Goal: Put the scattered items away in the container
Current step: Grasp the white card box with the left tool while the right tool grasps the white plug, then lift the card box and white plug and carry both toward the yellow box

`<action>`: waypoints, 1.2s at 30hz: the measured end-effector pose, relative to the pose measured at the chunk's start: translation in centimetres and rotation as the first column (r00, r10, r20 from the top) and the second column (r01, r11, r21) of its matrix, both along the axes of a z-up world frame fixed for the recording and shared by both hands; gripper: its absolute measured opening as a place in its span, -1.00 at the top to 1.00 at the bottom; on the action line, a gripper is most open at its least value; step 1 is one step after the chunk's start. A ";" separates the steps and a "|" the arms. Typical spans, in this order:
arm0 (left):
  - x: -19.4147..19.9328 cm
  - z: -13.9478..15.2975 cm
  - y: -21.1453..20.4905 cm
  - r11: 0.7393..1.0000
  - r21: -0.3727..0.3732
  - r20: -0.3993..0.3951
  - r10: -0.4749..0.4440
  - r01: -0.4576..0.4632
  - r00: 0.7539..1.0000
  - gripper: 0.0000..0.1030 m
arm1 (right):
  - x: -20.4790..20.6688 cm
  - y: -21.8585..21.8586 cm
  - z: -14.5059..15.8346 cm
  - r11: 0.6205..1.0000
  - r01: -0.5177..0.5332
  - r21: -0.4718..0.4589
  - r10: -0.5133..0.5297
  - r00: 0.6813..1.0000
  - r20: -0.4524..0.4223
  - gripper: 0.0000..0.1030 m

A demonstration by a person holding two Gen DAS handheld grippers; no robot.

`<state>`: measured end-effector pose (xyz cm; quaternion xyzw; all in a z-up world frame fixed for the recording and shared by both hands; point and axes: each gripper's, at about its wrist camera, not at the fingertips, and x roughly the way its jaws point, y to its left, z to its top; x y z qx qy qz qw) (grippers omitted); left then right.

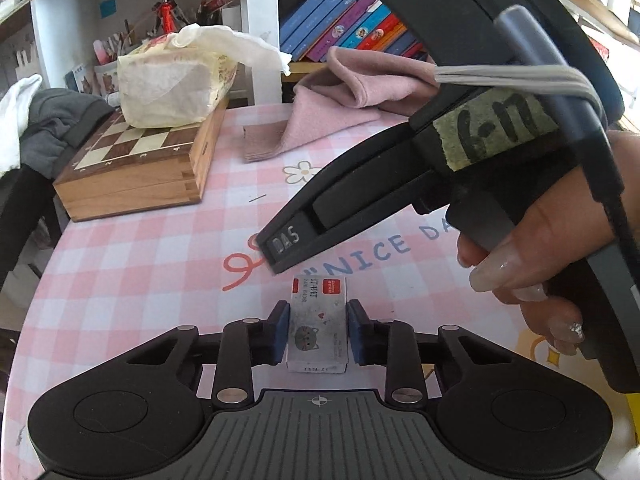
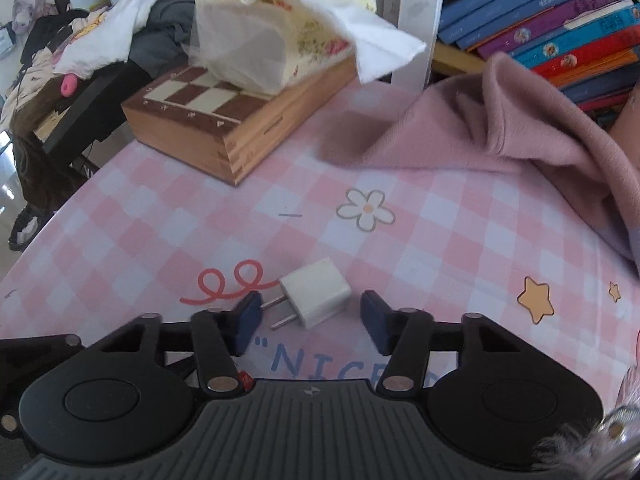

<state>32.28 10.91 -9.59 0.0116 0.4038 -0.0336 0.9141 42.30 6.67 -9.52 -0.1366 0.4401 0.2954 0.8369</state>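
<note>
White charger [image 2: 316, 299] between right jaws — untouched.

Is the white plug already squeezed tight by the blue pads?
No, the plug lies on the table between the right gripper's blue pads, with gaps on both sides.

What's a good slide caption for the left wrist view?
Left claw shut on a small staple box lying on the pink checked tablecloth.
</note>
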 end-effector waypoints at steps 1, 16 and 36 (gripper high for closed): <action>-0.1 0.1 0.0 1.000 0.002 -0.003 -0.001 0.001 1.000 0.45 | 0.0 0.0 0.1 1.000 0.001 0.003 -0.001 1.000 -0.004 0.14; -4.7 3.9 2.2 0.993 -0.089 0.043 0.076 -0.072 0.996 0.45 | -4.1 -2.9 4.5 0.990 0.052 0.131 -0.057 0.998 0.030 0.14; -16.3 10.9 3.7 0.976 -0.214 0.172 0.090 -0.052 0.981 0.45 | -16.8 -8.5 12.3 0.963 0.055 0.264 -0.095 0.985 0.142 0.14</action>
